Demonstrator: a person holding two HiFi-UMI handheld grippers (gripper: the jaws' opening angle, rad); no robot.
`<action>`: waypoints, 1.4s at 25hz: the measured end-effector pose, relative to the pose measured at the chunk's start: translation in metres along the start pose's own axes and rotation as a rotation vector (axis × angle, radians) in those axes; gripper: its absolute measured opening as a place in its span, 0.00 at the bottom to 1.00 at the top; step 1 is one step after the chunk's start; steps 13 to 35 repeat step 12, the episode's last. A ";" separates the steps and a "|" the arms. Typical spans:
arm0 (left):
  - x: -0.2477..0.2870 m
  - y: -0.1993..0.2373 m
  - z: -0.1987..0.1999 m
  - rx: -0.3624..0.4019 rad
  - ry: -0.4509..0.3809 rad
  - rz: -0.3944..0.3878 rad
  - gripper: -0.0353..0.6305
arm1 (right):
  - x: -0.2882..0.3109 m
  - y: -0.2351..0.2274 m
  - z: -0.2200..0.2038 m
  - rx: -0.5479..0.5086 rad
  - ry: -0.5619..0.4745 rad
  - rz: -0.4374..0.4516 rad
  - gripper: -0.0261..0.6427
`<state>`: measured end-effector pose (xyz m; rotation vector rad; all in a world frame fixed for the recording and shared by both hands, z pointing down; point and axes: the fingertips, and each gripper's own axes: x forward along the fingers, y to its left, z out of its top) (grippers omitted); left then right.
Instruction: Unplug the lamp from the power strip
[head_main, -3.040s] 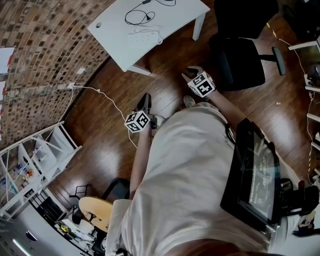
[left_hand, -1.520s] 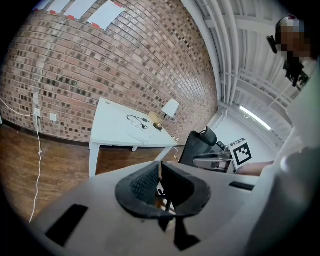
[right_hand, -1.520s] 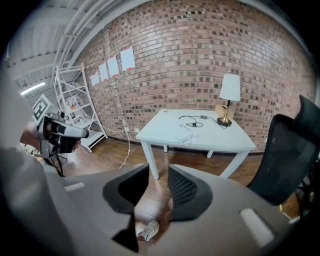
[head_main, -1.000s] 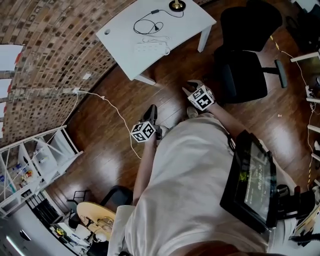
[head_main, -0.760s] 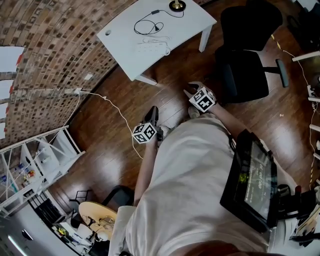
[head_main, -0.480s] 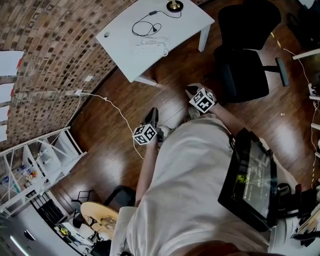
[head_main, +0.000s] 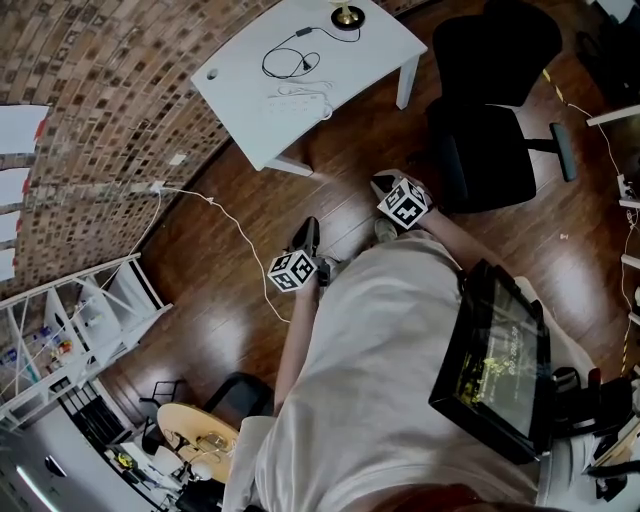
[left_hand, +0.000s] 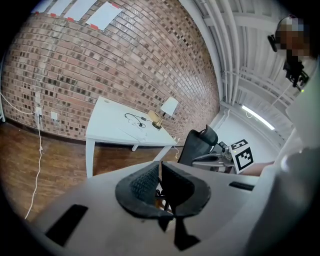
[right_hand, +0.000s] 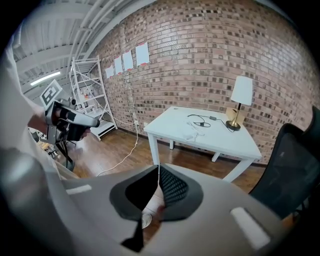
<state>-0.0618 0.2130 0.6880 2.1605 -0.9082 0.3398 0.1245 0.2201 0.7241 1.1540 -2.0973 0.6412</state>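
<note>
The lamp (right_hand: 241, 102) stands at the far end of a white table (head_main: 250, 115), with only its brass base (head_main: 346, 14) showing in the head view. A black cord (head_main: 285, 62) coils beside it, and a white power strip (head_main: 300, 95) lies nearer the table's front. Both grippers are held low over the wooden floor, well short of the table. My left gripper (head_main: 309, 226) is shut with nothing in it, its pads meeting in the left gripper view (left_hand: 160, 167). My right gripper (head_main: 383, 181) is also shut and empty (right_hand: 158, 172).
A black office chair (head_main: 480, 110) stands right of the table. A white cable (head_main: 215, 205) runs across the floor from the brick wall (head_main: 90, 110). White shelving (head_main: 70, 320) stands at the left. A tablet (head_main: 490, 360) hangs at the person's side.
The right gripper's jaws have closed on nothing. Both grippers stay in about the same place before the body; the head view has shifted slightly.
</note>
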 end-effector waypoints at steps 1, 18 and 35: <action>0.001 0.000 0.000 -0.001 -0.001 0.003 0.06 | 0.000 -0.003 0.000 0.001 -0.001 -0.002 0.04; 0.015 -0.014 0.003 -0.005 -0.014 -0.003 0.06 | -0.007 -0.029 -0.014 0.032 0.011 -0.024 0.04; 0.015 -0.014 0.003 -0.005 -0.014 -0.003 0.06 | -0.007 -0.029 -0.014 0.032 0.011 -0.024 0.04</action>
